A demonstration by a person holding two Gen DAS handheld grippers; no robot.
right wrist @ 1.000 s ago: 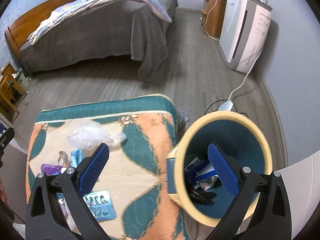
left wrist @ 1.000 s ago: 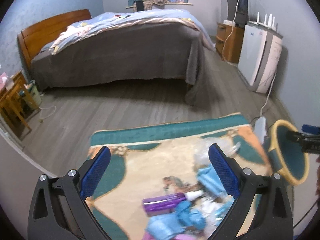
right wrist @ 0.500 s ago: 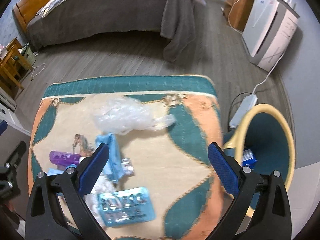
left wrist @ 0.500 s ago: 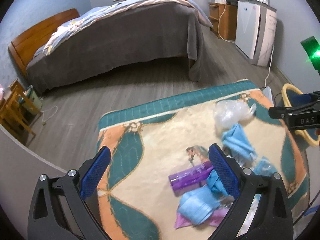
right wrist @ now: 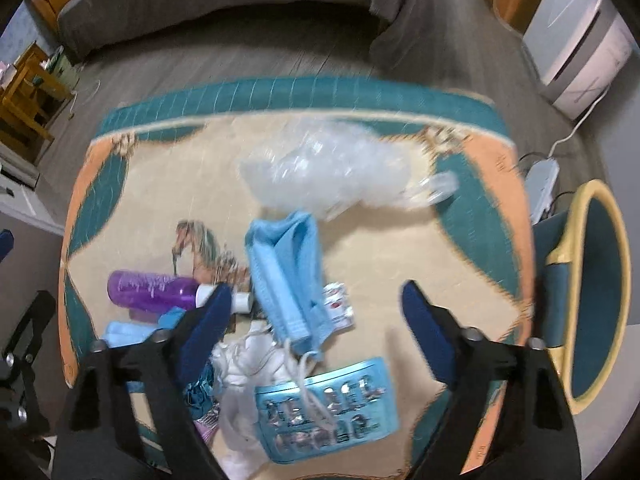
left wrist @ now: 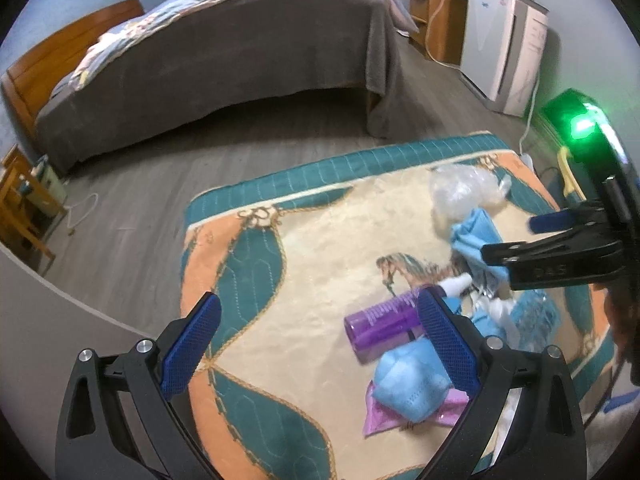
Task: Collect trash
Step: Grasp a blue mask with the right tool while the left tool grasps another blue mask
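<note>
rug: cream centre, teal and orange curved panels, teal border, horse motif
bottle: translucent purple, white cap
face mask: light blue
blister pack: blue, silver cells
plastic bag: clear
bin: teal, yellow rim
finger pads: blue

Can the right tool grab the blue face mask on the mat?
Probably yes. The right tool is open right above the blue face mask, and nothing covers the mask's top. Its strings tangle with the white trash below, so that might drag along.
</note>
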